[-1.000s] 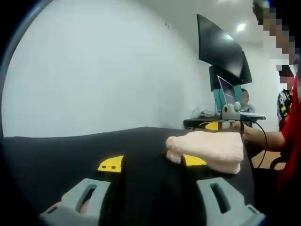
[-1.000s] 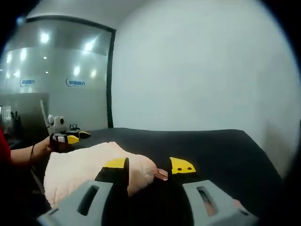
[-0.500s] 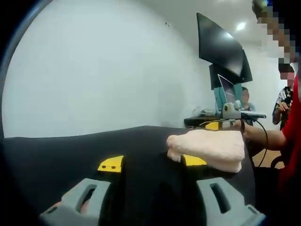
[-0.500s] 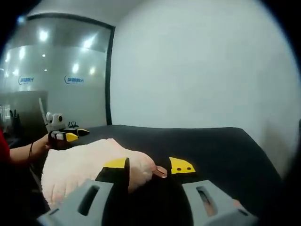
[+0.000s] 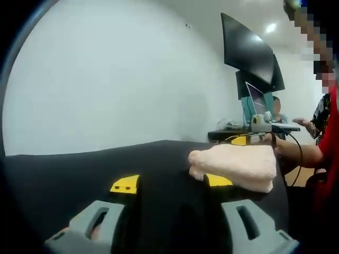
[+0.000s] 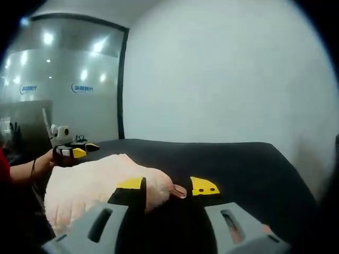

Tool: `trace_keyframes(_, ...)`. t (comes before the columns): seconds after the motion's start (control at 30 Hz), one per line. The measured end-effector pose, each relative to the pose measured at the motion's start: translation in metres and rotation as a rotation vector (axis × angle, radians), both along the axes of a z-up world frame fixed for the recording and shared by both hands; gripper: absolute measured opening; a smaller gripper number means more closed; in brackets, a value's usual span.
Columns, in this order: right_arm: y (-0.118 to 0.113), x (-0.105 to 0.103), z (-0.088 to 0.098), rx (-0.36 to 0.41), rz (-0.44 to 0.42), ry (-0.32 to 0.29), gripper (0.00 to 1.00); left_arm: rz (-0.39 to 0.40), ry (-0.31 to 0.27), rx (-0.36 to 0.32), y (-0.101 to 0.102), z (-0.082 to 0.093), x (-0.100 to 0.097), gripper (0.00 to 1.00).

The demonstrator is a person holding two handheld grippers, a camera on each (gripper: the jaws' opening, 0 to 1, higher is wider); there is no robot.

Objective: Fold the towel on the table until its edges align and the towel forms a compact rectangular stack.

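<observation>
An office or lab: plain white walls (image 5: 106, 79), a dark wall screen (image 5: 246, 53), a glass partition (image 6: 63, 95) bearing logos, ceiling spotlights (image 6: 47, 39), and a person seated at a desk (image 5: 233, 136) past the black table's (image 6: 238, 164) far edge.

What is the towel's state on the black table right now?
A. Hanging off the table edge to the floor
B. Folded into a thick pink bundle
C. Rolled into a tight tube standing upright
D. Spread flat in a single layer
B: the pink towel lies as a thick, layered bundle on the black table, with stacked folds showing along its near edge beside the left claw.
</observation>
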State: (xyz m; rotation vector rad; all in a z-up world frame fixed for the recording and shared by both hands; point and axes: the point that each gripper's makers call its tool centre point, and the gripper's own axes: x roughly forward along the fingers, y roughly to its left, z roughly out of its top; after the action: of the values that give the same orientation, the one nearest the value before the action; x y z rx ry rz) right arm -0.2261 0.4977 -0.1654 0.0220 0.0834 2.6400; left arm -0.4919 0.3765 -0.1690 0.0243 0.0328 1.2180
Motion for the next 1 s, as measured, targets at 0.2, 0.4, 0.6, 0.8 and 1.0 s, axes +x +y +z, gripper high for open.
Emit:
trace_keyframes(0.2, 0.0, -0.0002, -0.0012, 0.0, -0.003, -0.007, 0.28, 0.003, 0.009, -0.007, -0.0002, -0.0018, 0.0013, 0.45)
trace_keyframes(0.4, 0.0005, 0.0006, -0.0018, -0.003, -0.01, -0.007, 0.28, 0.005, 0.009, -0.008, 0.0002, -0.0023, 0.0007, 0.45)
trace_keyframes(0.6, 0.0013, 0.0002, -0.0036, -0.007, -0.01, -0.015, 0.28, 0.006, 0.006, -0.008, 0.0008, -0.0023, -0.0011, 0.45)
trace_keyframes(0.8, 0.004, 0.0015, -0.0064, -0.008, -0.022, -0.029, 0.28, 0.01, 0.008, -0.01, 0.0021, -0.0028, -0.0034, 0.45)
trace_keyframes(1.0, 0.0094, 0.0065, -0.0039, -0.022, -0.038, -0.001, 0.28, 0.011, 0.022, -0.027, 0.0028, -0.0071, -0.0013, 0.44)
